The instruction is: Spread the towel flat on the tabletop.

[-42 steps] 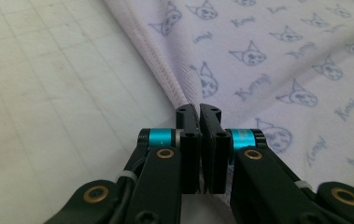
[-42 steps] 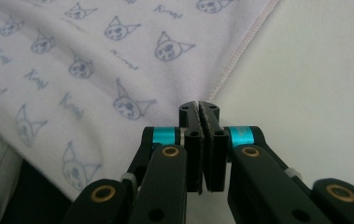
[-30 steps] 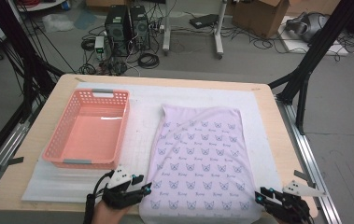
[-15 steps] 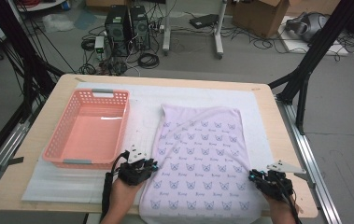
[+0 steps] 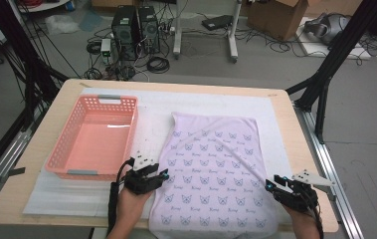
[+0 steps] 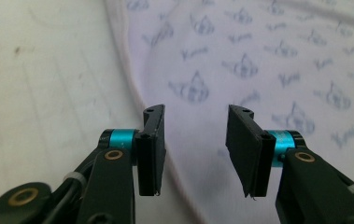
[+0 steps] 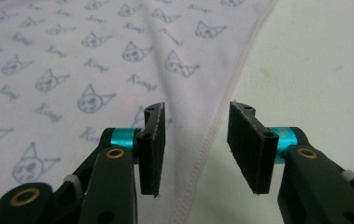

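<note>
The cat-print cloth (image 5: 216, 174) is laid flat on the white mat (image 5: 285, 124) on the desk (image 5: 42, 149), near edge hanging slightly over the front. L tongs (image 6: 195, 140) are poised over its left hem, R tongs (image 7: 195, 140) over its right hem (image 7: 221, 116); both sets have just been opening and are held apart, hem beneath the gap, nothing clamped.

Risks, as judged:
- Only 1 layer, or just the hem stitching, may be caught if the tongs are closed too shallow; the cloth could then be dropped mid-lift.
- If 1 side is gripped before the other, the fabric may be dragged askew & wrinkled.
- The overhanging edge could be pulled off the desk.
- The mat may be pinched along w/ the cloth.

Containers: 1 pink basket (image 5: 94, 137), left of the cloth, close beside it; nothing is seen inside.
</note>
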{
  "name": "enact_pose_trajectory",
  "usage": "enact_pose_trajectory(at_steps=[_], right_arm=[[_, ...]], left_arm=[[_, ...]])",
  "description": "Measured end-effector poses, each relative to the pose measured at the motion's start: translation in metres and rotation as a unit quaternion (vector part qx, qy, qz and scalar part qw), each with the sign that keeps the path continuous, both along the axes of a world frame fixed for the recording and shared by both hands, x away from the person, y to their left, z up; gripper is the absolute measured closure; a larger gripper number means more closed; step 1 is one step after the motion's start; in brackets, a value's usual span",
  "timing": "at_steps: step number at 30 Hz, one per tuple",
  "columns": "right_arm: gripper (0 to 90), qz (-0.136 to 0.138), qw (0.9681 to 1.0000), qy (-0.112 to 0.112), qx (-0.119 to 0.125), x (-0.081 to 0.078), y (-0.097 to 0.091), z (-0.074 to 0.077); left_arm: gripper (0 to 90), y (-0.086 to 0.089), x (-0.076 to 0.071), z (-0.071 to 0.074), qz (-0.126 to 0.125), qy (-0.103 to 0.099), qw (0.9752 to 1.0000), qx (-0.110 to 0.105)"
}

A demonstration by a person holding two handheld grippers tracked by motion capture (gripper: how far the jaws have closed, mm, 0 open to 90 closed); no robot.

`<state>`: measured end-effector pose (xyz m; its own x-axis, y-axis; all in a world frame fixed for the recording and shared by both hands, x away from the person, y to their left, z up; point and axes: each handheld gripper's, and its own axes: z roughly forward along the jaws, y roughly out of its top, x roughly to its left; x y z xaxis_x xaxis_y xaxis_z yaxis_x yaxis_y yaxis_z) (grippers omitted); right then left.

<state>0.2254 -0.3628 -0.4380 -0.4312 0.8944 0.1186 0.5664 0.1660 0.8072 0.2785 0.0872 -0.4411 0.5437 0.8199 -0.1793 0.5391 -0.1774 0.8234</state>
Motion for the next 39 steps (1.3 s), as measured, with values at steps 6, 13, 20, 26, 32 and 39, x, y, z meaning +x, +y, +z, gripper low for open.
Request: enact_pose_trajectory(at_steps=[6, 13, 20, 26, 32, 39], right_arm=[[54.8, 0.022, 0.9997, 0.0, -0.006, 0.01, 0.006, 0.002], [53.8, 0.031, 0.9995, 0.008, -0.007, 0.035, 0.008, -0.002], [53.2, 0.039, 0.9992, 0.012, -0.001, 0.06, 0.006, -0.002], [53.1, 0.033, 0.9992, 0.018, -0.013, 0.084, 0.002, -0.003], [50.1, -0.004, 0.9996, 0.021, -0.019, 0.125, -0.006, 0.005], [57.5, -0.057, 0.9976, 0.04, -0.007, 0.167, -0.011, -0.008]], left_arm=[[61.0, -0.01, 0.033, 0.002, 0.003, -0.004, 1.0, -0.008], [55.4, -0.025, 0.073, -0.006, 0.024, 0.005, 0.9993, 0.027], [58.0, -0.024, 0.09, -0.009, 0.059, 0.003, 0.9973, 0.044], [55.4, -0.018, 0.111, -0.008, 0.079, 0.0, 0.9965, 0.03], [51.3, -0.015, 0.134, -0.009, 0.104, -0.001, 0.9946, 0.005], [55.3, -0.016, 0.162, -0.011, 0.12, 0.022, 0.9925, 0.006]])
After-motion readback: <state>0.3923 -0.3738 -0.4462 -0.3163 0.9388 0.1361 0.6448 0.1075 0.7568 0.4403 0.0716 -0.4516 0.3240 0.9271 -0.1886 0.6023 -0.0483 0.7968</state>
